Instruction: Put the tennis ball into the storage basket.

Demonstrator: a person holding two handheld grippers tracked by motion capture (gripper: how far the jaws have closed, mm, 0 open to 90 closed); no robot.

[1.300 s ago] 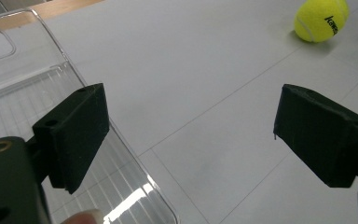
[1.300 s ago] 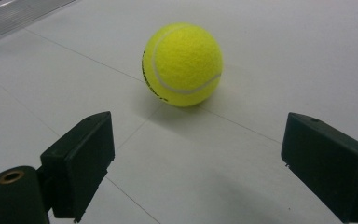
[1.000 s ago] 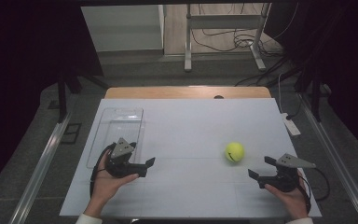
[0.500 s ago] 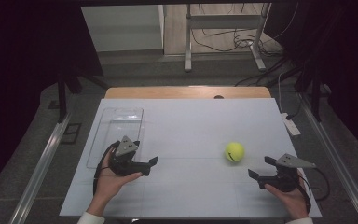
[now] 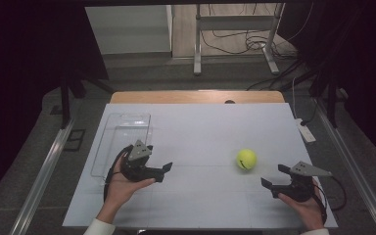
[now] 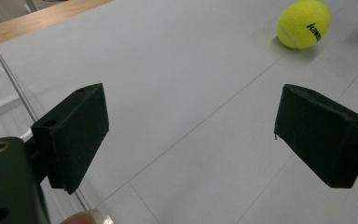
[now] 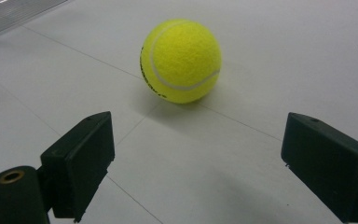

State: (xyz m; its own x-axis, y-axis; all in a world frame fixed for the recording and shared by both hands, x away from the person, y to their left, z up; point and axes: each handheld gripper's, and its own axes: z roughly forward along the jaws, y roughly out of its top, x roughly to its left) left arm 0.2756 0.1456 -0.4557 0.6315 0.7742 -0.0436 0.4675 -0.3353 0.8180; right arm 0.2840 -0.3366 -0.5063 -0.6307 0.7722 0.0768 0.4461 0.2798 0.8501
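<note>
The tennis ball lies free on the white desk, in the right half, and nothing touches it. In the right gripper view it sits just ahead of the two black jaws and a little to the left of the gap between them. The right tool is near the ball, on its right side toward the person, with the jaws wide apart and holding nothing.

The left tool is well apart from the ball, just beside the clear plastic tray at the left of the desk. Its jaws are also spread wide and empty, and the ball shows far off in its own view.

I judge the step in hand to be the approach for picking up the ball, not yet the grasp. The next move probably calls for the right tool to go forward and slightly left, low over the desk, until the ball is centred between the jaws, and then to close gently, because a round ball can roll away when one jaw touches it first.
</note>
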